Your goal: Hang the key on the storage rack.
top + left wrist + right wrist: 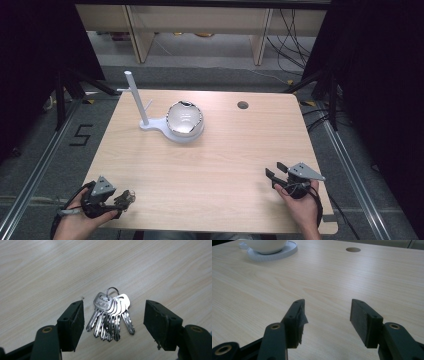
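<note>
Bunch of keys (111, 315) lies flat near the bench's near-left corner between the wide-open, empty left gripper (113, 323); lower squarely and close across the fanned blades, not the ring.

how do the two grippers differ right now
The left gripper has a bunch of keys lying flat between its jaws; the right gripper has bare table between its jaws. The left's pads look intact; the right's one pad is peeling. Both are open, gripping nothing.

Shiny metal keys (110, 315), matt wood table (37, 270)
</note>
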`<state>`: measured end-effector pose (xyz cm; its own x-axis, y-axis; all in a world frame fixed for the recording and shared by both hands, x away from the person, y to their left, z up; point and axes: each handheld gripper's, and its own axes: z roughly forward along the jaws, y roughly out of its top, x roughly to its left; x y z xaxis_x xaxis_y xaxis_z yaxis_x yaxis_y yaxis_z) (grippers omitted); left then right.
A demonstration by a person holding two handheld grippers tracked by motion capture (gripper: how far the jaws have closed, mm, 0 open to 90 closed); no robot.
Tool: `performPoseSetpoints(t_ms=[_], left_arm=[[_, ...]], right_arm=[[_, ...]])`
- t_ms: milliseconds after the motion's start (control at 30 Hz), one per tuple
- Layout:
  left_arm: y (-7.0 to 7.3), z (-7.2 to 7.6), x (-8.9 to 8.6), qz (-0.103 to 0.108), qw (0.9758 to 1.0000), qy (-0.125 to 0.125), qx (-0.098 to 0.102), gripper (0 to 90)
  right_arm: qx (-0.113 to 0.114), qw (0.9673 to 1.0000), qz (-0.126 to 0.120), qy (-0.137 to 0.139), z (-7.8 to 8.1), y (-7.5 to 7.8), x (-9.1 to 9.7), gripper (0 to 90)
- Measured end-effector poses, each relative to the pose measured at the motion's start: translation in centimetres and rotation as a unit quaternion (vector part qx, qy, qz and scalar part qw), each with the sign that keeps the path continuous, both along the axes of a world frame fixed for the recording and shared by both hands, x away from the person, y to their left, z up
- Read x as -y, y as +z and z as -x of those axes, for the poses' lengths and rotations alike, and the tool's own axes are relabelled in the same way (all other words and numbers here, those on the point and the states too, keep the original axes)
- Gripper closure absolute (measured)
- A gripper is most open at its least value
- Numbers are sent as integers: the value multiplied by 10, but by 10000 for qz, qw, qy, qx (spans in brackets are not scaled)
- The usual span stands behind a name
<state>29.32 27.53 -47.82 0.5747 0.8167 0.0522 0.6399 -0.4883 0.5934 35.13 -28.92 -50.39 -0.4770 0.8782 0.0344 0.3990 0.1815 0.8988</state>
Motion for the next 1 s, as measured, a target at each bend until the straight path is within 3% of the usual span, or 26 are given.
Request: performPoseSetpoints(t_ms=[100,233,267,367,433,533,600,633,700,733,767,867,933,1000], left_arm=[[4,-7,3,-47,9999,-65,-97,321],[10,-20,5,-55,9996,-167,-216,321],[10,-20,5,-55,9996,-167,-216,320],[17,-34,6,-186,9988,-191,-417,333],[22,-41,7,-241,9984,-273,-441,341],[28,-52,8,-297,9972,-332,-602,378],[30,-57,11,-354,9964,-376,-678,439],[31,-60,12,-338,9960,-425,-708,451],[33,-67,14,-275,9950,-456,-841,498],[33,-71,14,-284,9947,-494,-853,515],[33,-75,14,-315,9944,-497,-875,525],[33,-83,14,-433,9928,-567,-965,591],[31,-85,16,-404,9920,-586,-1046,624],[29,-86,18,-400,9906,-612,-1156,651]], right_arm=[[-30,9999,-122,62,-1,-1,1,470],[-79,10000,2,40,1,2,3,475],[-185,9998,-50,74,3,3,4,476],[-103,9999,-131,44,3,5,2,479],[-70,9999,-130,58,2,6,1,479],[-206,9997,-133,36,3,6,-2,481],[-123,9999,-82,68,2,6,-2,480],[-253,9994,-216,9,4,5,-4,480],[-187,9997,-153,73,2,5,-1,480],[-266,9992,-312,-11,4,4,-4,480],[-350,9991,-250,-51,5,5,-3,480],[-239,9994,-254,30,3,4,-2,480],[-205,9997,-139,63,2,5,0,480],[-360,9990,-247,-49,5,5,-3,480]])
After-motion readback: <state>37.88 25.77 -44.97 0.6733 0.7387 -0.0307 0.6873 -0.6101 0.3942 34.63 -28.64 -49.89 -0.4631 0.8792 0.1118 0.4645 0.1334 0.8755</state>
